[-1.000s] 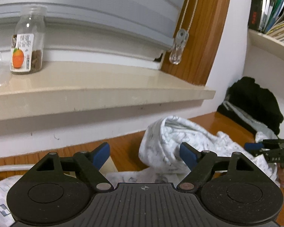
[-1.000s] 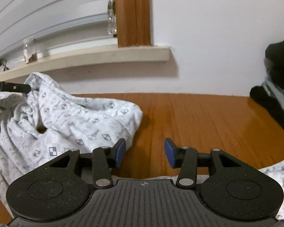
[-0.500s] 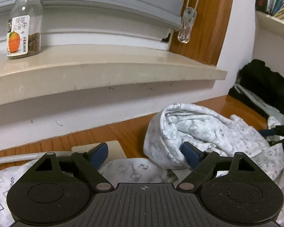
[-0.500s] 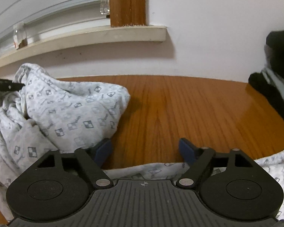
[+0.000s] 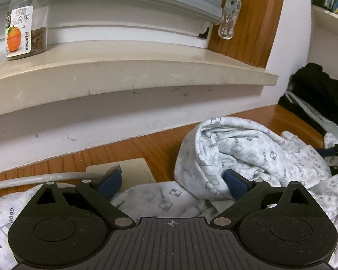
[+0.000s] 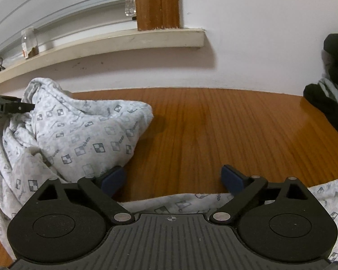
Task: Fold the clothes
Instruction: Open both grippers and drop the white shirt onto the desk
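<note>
- The patterned white garment (image 5: 247,157) lies crumpled in a heap on the wooden desk (image 6: 214,123), below the windowsill (image 5: 124,72); a flatter edge of it runs just under both sets of fingers.
- Your left gripper (image 5: 172,183) has its fingers opening wide with loose cloth beneath them and nothing pinched; its right pad (image 5: 235,183) sits against the heap.
- Your right gripper (image 6: 173,178) is opening too, over bare desk and the hem, gripping nothing.
- To do this step well, I judge you should take two corners of one edge, lift and spread the heap flat before any fold.
- Mind the grey cable (image 5: 45,177) and beige plate (image 5: 133,171) beside the left fingers.
- The clear jar (image 5: 26,20) on the sill holds a little brown matter at the bottom, perhaps granules; its top is cut off by the frame.
- A dark clothes pile (image 5: 320,94) sits well apart.
</note>
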`<state>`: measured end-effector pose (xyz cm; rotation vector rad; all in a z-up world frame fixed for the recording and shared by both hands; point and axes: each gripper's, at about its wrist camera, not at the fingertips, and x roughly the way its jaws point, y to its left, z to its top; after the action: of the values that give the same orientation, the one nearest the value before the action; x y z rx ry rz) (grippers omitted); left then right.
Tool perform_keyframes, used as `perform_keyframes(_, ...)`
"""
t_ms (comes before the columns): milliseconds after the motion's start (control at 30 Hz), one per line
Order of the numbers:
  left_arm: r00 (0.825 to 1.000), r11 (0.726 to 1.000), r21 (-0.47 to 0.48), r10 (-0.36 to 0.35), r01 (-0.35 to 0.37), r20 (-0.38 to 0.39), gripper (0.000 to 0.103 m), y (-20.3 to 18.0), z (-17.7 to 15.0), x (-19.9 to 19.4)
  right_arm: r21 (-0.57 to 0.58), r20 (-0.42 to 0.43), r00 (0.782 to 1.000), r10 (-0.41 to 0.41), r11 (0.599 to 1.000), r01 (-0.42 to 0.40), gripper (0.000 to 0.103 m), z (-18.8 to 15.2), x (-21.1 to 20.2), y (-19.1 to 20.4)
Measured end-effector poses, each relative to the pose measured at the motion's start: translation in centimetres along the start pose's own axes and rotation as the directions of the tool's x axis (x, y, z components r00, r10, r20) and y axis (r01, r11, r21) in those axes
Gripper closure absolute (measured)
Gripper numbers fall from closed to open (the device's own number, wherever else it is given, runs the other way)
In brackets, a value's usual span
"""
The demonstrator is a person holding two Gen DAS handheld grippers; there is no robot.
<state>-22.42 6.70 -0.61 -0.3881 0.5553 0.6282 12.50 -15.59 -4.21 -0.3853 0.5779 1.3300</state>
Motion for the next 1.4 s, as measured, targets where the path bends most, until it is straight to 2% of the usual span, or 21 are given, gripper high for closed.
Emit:
perform_keyframes(200,1.000,1.000,0.001,-0.004,0.004,0.011,0.003,0.1,-0.1,-0.2,-0.009,-0.007,1.000,-0.016,1.000,0.016,0.007,0.1,0.1,0.1)
perform_keyframes(333,0.997,0.998,0.036,0.056,-0.058,0.054,0.003,-0.8,-0.2,-2.3,0.001,-0.003,1.000,0.005,1.000,-0.005,0.006,0.1,0.1,-0.1)
perform_keyframes(467,0.992,0.996,0.025,0.082,-0.085,0.095,0.001,-1.1,-0.7,-7.3,0.017,0.003,1.000,0.030,0.999,-0.030,0.004,0.1,0.0,-0.5)
perform_keyframes(633,0.974,0.985,-0.013,0.173,-0.173,0.145,0.001,-0.1,-2.8,-15.4,0.054,0.009,1.000,0.021,0.998,-0.021,0.001,0.0,-0.1,-0.9)
perform_keyframes(767,0.962,0.971,-0.085,0.234,-0.224,0.144,0.000,1.6,-5.5,-20.6,0.066,0.011,1.000,0.015,0.998,-0.016,0.000,-0.1,-0.1,-0.8)
perform_keyframes(833,0.961,0.965,-0.125,0.245,-0.229,0.126,0.001,2.6,-7.3,-22.0,0.063,0.009,1.000,0.014,0.998,-0.014,0.000,-0.1,0.0,-0.8)
perform_keyframes(1000,0.963,0.955,-0.177,0.255,-0.238,0.084,0.006,4.1,-10.2,-21.6,0.062,0.008,1.000,0.009,0.998,-0.010,0.000,-0.1,0.0,-0.6)
perform_keyframes(1100,0.960,0.948,-0.205,0.265,-0.243,0.091,0.010,4.9,-10.7,-20.9,0.059,0.013,1.000,0.014,0.998,-0.014,0.000,-0.1,0.0,-0.6)
perform_keyframes(1233,0.957,0.944,-0.227,0.268,-0.238,0.113,0.011,5.9,-10.9,-21.1,0.008,0.094,0.995,0.014,1.000,-0.015,0.002,-0.2,-1.7,-0.1)
perform_keyframes(1267,0.956,0.944,-0.232,0.268,-0.237,0.116,0.011,6.1,-10.9,-21.1,-0.014,0.116,0.993,0.026,1.000,-0.024,0.003,-0.1,-2.2,0.5)
perform_keyframes(1367,0.958,0.940,-0.251,0.264,-0.229,0.112,0.011,6.6,-11.5,-21.2,-0.080,0.157,0.980,0.126,0.990,-0.115,0.009,0.9,-3.5,4.1)
perform_keyframes(1400,0.959,0.940,-0.257,0.260,-0.225,0.109,0.011,6.7,-11.6,-21.3,-0.102,0.169,0.973,0.159,0.984,-0.144,0.016,1.2,-4.0,5.3)
